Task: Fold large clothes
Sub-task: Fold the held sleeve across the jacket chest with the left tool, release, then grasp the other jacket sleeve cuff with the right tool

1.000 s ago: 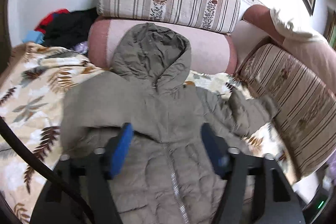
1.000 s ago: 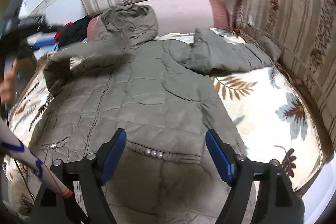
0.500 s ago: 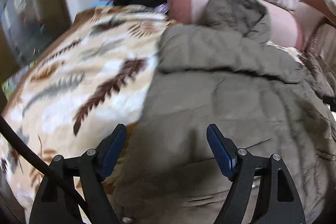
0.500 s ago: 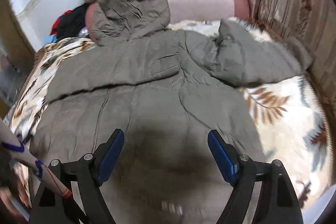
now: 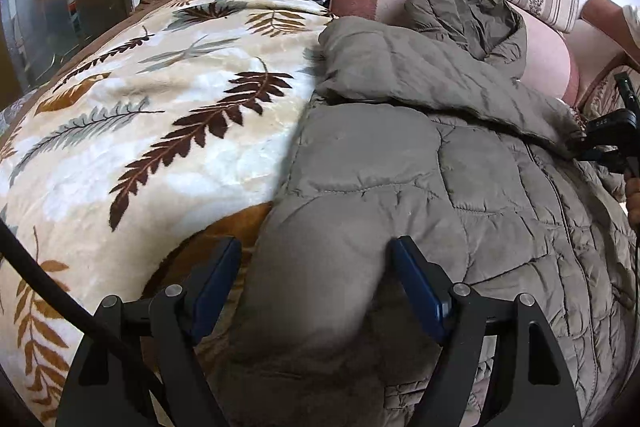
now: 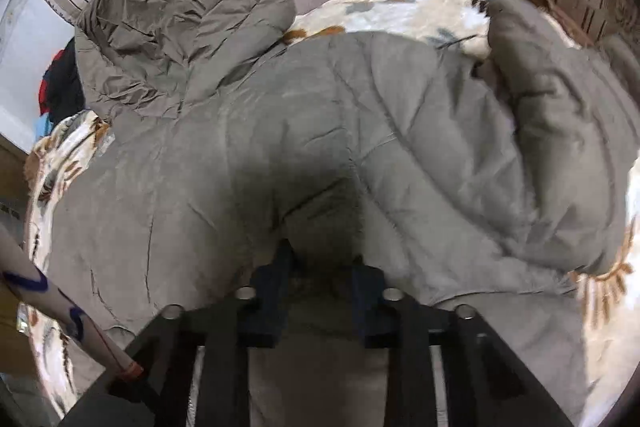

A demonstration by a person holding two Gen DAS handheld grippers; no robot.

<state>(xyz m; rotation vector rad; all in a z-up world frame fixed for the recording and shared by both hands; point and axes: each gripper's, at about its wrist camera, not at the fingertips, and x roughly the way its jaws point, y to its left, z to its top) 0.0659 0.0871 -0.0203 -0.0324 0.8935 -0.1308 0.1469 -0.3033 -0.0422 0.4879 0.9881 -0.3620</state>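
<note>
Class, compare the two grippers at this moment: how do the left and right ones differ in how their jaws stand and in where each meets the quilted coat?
The left gripper has its jaws wide apart, straddling a bulge at the coat's side edge beside the leaf-print blanket. The right gripper has just been closing; its jaws stand narrow, pinching a ridge of fabric in the coat's body below the hood. Both have blue pads on black frames and point down at the same coat.

Black jaws, blue pads (image 5: 416, 287)
</note>
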